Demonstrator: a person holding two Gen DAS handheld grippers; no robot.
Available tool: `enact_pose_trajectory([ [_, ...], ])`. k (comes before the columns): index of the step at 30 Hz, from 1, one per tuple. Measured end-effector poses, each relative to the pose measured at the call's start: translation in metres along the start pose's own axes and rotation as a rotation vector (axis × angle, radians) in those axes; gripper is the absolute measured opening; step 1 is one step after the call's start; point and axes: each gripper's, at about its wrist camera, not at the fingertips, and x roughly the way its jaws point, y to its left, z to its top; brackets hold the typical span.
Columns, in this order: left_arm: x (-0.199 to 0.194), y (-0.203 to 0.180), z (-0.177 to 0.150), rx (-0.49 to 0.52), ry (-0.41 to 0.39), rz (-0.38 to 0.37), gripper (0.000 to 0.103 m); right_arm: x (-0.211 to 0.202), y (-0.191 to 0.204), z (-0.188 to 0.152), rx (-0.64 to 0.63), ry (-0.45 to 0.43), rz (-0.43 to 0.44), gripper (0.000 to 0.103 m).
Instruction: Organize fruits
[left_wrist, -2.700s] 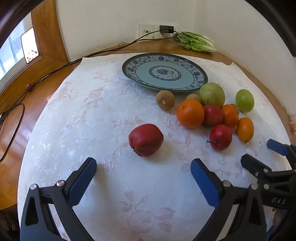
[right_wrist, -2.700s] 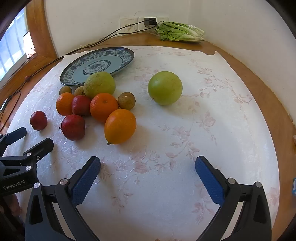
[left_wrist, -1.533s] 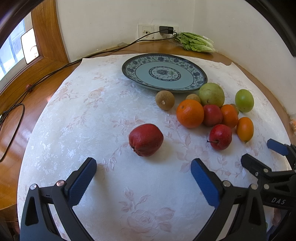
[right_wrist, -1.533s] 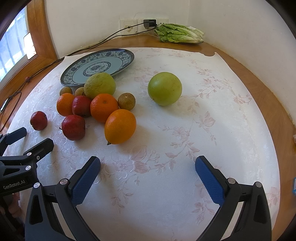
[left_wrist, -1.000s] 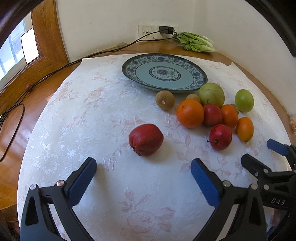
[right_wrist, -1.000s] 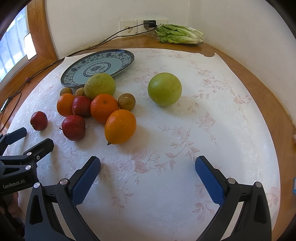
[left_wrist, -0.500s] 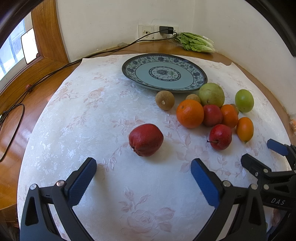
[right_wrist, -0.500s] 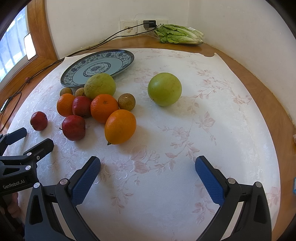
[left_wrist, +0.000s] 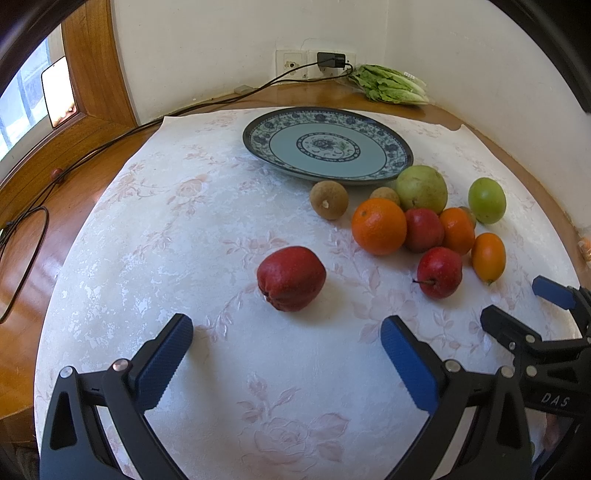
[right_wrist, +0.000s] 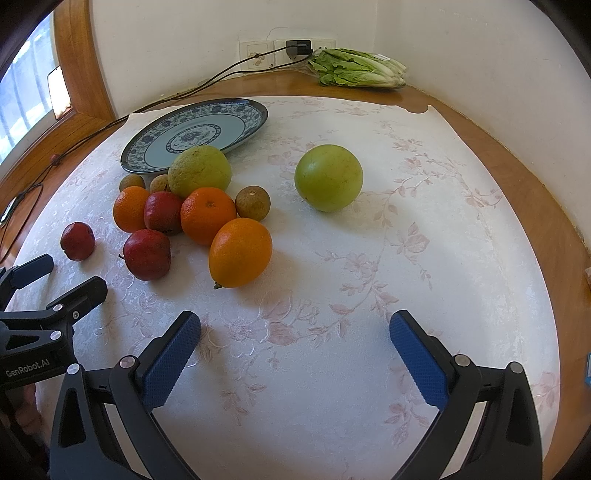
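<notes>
Nothing looks sorted yet: the plate (left_wrist: 400, 157) at the far side of the worktop (left_wrist: 155, 229) is bare, and every fruit lies on the cloth. A red apple (left_wrist: 291, 277) sits alone just beyond the left gripper (left_wrist: 286, 356); the rest cluster right. Both left and right gripper (right_wrist: 295, 354) have jaws spread, holding nothing.

Each hand-held gripper (left_wrist: 286, 354) is black with ribbed blue pads (left_wrist: 164, 363).
</notes>
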Motion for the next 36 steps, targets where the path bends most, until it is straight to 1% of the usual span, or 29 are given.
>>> enact_pose_trajectory([
  [13, -0.001, 0.0, 0.001, 0.017, 0.01, -0.019, 0.103, 0.002, -0.001, 0.002, -0.005, 0.019, 0.006, 0.103],
  [17, -0.004, 0.006, 0.004, -0.007, 0.012, -0.053, 0.102, 0.002, 0.0, 0.002, -0.011, 0.024, 0.009, 0.103],
  [19, -0.007, 0.009, 0.005, -0.014, 0.007, -0.062, 0.101, 0.001, -0.001, 0.002, -0.011, 0.025, 0.008, 0.101],
  [22, -0.012, 0.013, 0.006, -0.012, -0.01, -0.054, 0.099, -0.001, -0.002, 0.002, -0.001, 0.026, 0.025, 0.099],
  [26, -0.016, 0.015, 0.008, -0.007, -0.024, -0.044, 0.096, -0.005, -0.004, 0.002, 0.016, 0.024, 0.083, 0.093],
  [31, -0.019, 0.018, 0.011, -0.014, -0.031, -0.042, 0.09, -0.007, 0.0, 0.004, -0.011, 0.015, 0.107, 0.085],
  [34, -0.019, 0.016, 0.012, -0.004, -0.032, -0.046, 0.086, -0.01, -0.001, 0.006, -0.015, 0.002, 0.118, 0.077],
  [36, -0.019, 0.014, 0.013, 0.004, -0.034, -0.055, 0.084, -0.012, -0.001, 0.008, -0.017, -0.008, 0.12, 0.069],
])
